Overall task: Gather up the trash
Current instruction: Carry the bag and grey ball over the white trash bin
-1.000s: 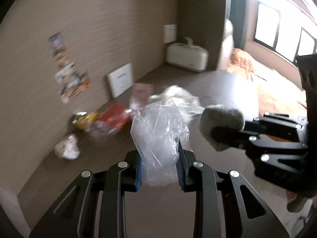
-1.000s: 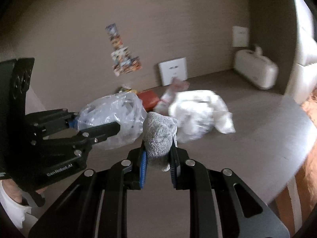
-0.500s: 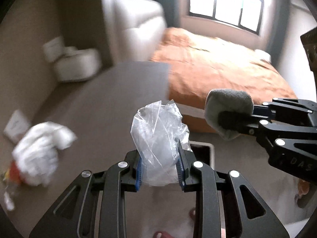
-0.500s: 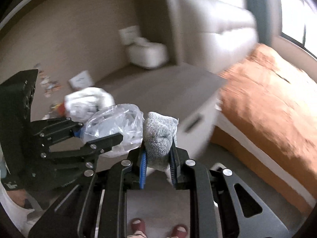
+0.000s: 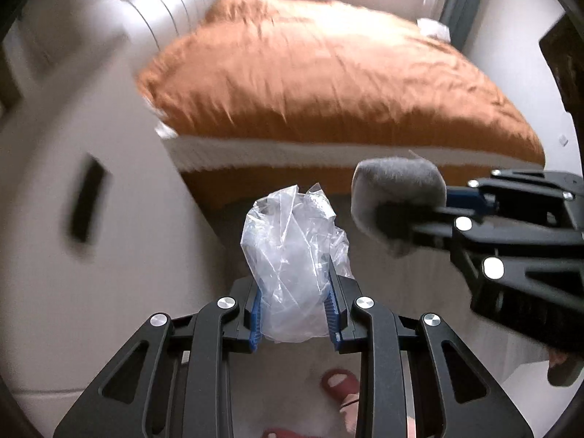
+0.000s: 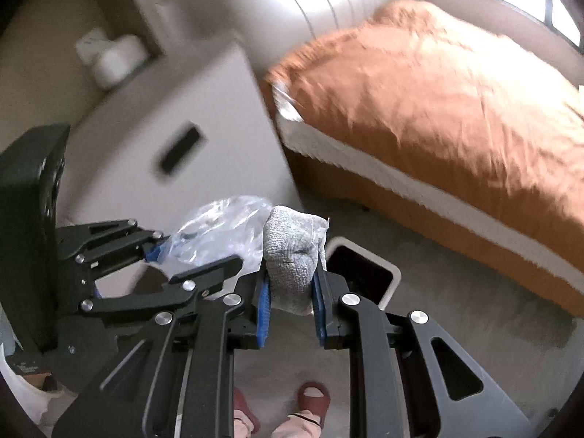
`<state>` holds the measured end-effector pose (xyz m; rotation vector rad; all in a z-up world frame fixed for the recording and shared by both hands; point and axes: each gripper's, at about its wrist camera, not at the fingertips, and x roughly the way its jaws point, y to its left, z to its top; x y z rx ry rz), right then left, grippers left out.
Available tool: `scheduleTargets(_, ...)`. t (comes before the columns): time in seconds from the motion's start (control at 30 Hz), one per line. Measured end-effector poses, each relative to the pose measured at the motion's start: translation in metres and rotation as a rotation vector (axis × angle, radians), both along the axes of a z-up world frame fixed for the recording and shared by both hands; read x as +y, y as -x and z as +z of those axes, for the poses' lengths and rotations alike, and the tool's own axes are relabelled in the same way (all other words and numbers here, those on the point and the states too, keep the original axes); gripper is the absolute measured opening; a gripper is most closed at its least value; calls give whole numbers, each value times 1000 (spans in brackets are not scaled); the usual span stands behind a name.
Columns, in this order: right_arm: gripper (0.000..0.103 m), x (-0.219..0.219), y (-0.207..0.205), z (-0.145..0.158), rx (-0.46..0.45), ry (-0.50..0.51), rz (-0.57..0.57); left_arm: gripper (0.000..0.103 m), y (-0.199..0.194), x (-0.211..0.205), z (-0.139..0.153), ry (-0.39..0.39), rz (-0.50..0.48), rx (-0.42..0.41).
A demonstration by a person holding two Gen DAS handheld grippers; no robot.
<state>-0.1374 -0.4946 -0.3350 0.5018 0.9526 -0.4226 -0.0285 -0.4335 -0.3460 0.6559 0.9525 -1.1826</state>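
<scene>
Pinching a crumpled clear plastic bag [image 5: 292, 255], my left gripper [image 5: 295, 314] has its blue pads pressed into both sides of the plastic, with the bag bulging out above the fingertips. My right gripper [image 6: 290, 306] is clamped on a grey knitted sock [image 6: 294, 255], which stands up between its pads. I take the orange-covered bed [image 6: 438, 109] as my landmark: both grippers hang above the carpet off the bed's near side, tilted downward, the left one just beside the right so that bag and sock nearly touch. Between the grippers and the bed's side, low on the floor, sits a white-rimmed bin [image 6: 365, 277] with a dark inside; the sock is in front of its near rim. A white cabinet [image 6: 175, 138] stands against the bed's head end. Below the grippers I see the person's red slippers [image 6: 314, 401].
</scene>
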Motion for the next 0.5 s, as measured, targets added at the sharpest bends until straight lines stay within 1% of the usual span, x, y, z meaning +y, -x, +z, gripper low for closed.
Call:
scheduleTargets(0.03, 21, -10, 0, -23, 15, -18, -8, 27, -1, -6, -19, -14, -5, 13)
scheduleTargets(0.07, 21, -18, -1, -37, 20, -33, -12, 27, -2, -13, -42, -31, -10, 23)
scheduleTargets(0.1, 21, -27, -2, -60, 29, -57, -15, 27, -5, -21, -60, -42, -13, 28)
scheduleTargets(0.2, 21, -42, -8, -117, 61, -77, -9, 27, -5, -42, -121, -76, -11, 59)
scheduleTargets(0.23, 21, -46, -9, -130, 65, -82, -7, 27, -4, -48, -133, -82, -10, 67)
scheduleTargets(0.27, 21, -49, -12, -151, 78, -81, -4, 27, -5, -53, -154, -96, -4, 79)
scheduleTargets(0.33, 21, -54, -15, -178, 90, -89, -2, 27, -5, -60, -181, -109, 0, 100)
scheduleTargets(0.4, 21, -60, -17, -206, 95, -108, -11, 27, -5, -65, -211, -124, -4, 97)
scheduleTargets(0.5, 21, -67, -20, -234, 107, -111, -13, 27, -6, -69, -242, -143, -15, 97)
